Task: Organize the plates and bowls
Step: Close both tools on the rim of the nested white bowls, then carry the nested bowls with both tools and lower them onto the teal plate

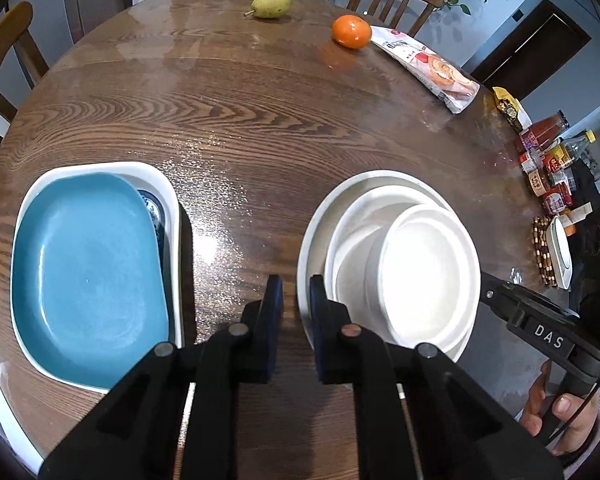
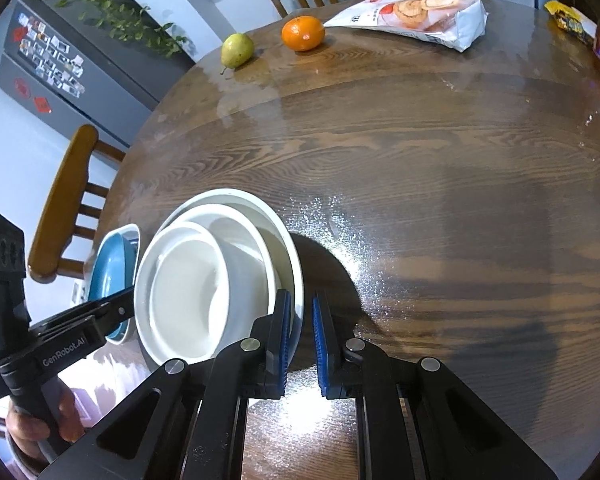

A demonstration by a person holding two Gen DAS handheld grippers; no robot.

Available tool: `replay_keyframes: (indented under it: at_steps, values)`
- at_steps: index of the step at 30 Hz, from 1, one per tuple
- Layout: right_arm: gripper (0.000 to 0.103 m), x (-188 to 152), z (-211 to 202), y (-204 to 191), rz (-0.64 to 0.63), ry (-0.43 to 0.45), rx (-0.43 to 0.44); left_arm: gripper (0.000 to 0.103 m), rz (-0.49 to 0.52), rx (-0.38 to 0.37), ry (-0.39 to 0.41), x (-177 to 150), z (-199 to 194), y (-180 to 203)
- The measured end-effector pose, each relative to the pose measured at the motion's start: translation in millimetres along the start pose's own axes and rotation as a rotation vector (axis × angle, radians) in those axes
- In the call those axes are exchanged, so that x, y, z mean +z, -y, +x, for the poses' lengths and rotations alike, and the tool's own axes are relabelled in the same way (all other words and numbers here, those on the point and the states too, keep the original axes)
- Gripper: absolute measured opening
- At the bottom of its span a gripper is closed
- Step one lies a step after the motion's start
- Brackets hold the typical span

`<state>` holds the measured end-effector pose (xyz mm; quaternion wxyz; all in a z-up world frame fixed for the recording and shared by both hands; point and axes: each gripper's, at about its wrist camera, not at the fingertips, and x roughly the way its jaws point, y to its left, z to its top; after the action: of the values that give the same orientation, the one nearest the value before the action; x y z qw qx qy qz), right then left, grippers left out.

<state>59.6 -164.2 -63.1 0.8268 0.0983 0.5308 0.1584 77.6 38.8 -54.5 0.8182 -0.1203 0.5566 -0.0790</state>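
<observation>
The left gripper hung nearly closed and empty over bare wood between the blue plate, stacked in a white dish by the near table edge, and the nested white bowls. The right gripper, likewise clenched on nothing, flanked the bowls' right rim. Beyond, the table lay open up to a pear and an orange.

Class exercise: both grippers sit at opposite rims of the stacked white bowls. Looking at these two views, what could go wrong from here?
1. The smallest bowl sits off-centre in the bowl stack; a tilted lift could slide it out.
2. Left gripper and right gripper look nearly shut at the rim; a thin pinch on glossy ceramic may slip.
3. The blue plate lies close; a swing could knock it.
</observation>
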Motion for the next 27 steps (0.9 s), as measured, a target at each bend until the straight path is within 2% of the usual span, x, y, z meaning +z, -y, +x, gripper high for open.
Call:
replay_keyframes:
  at_steps: [11, 27]
  values:
    - [0.010, -2.1, -1.4, -5.0, -0.015, 0.013, -0.017, 0.001, 0.026, 0.020, 0.015, -1.8, 0.4, 5.3]
    - [0.010, -4.4, -7.1, -8.5, -0.029, 0.027, -0.035, 0.001, 0.033, 0.032, 0.019, -6.3, -1.9, 7.0]
